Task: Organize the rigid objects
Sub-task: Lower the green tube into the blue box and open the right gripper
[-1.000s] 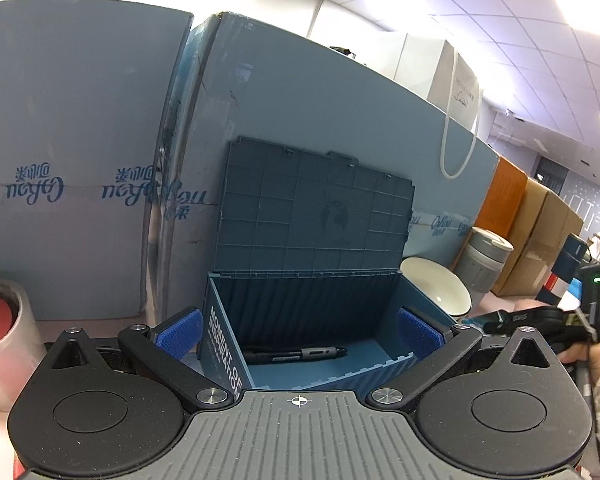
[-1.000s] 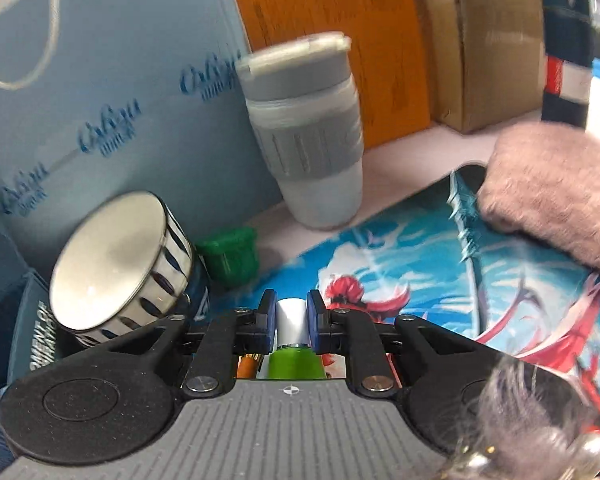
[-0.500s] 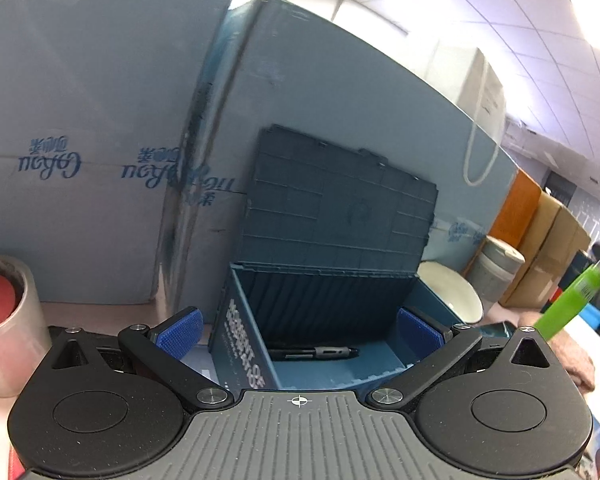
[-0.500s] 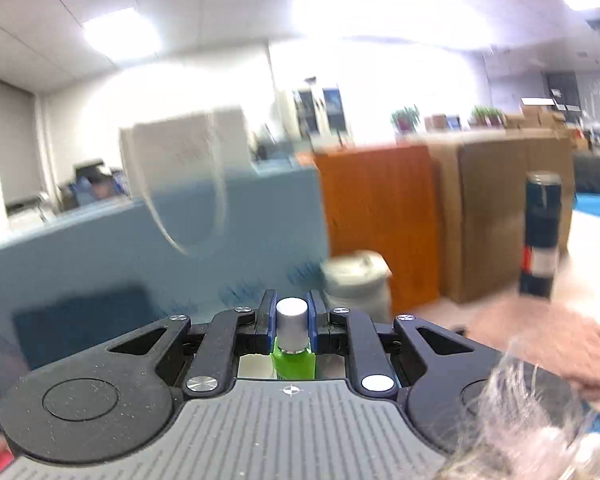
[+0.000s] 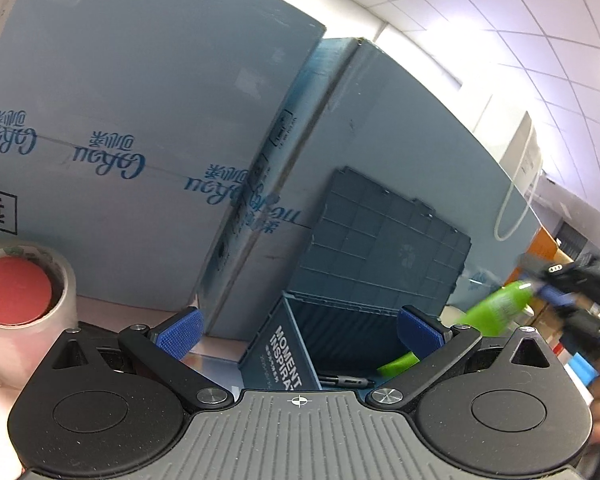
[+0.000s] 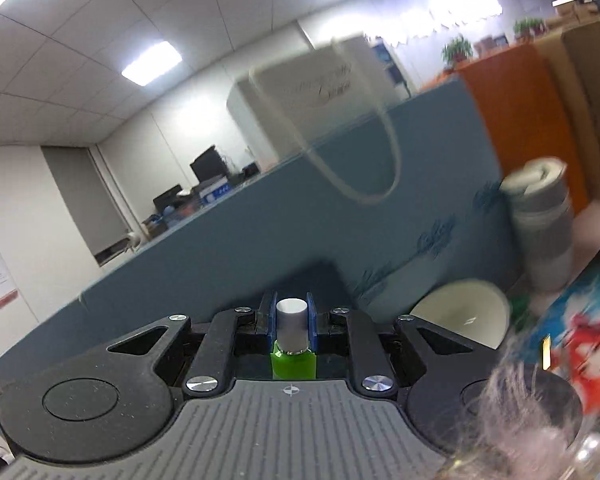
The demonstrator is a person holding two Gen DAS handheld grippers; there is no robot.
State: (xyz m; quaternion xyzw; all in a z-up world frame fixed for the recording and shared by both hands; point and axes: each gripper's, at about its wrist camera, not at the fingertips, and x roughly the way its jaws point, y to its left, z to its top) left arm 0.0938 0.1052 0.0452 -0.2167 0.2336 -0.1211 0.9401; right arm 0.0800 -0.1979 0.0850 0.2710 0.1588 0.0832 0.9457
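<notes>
A dark blue storage box (image 5: pixel 284 352) stands open, its lid (image 5: pixel 384 248) leaning back against the cartons. A black pen (image 5: pixel 346 381) lies inside it. My left gripper (image 5: pixel 298 330) is open and empty just in front of the box. My right gripper (image 6: pixel 292 318) is shut on the silver cap of a green bottle (image 6: pixel 293 360). In the left wrist view the green bottle (image 5: pixel 496 312) hangs tilted over the right side of the box, held by the right gripper (image 5: pixel 556 296).
Large blue cartons (image 5: pixel 140 160) wall off the back. A tape roll with a red core (image 5: pixel 20 300) stands at left. A white bowl (image 6: pixel 460 316), a grey tumbler (image 6: pixel 548 232) and a printed mat (image 6: pixel 572 320) lie to the right.
My right gripper lifted the green bottle off the mat and carried it left, over the box. My left gripper shifted left and tilted up, staying open.
</notes>
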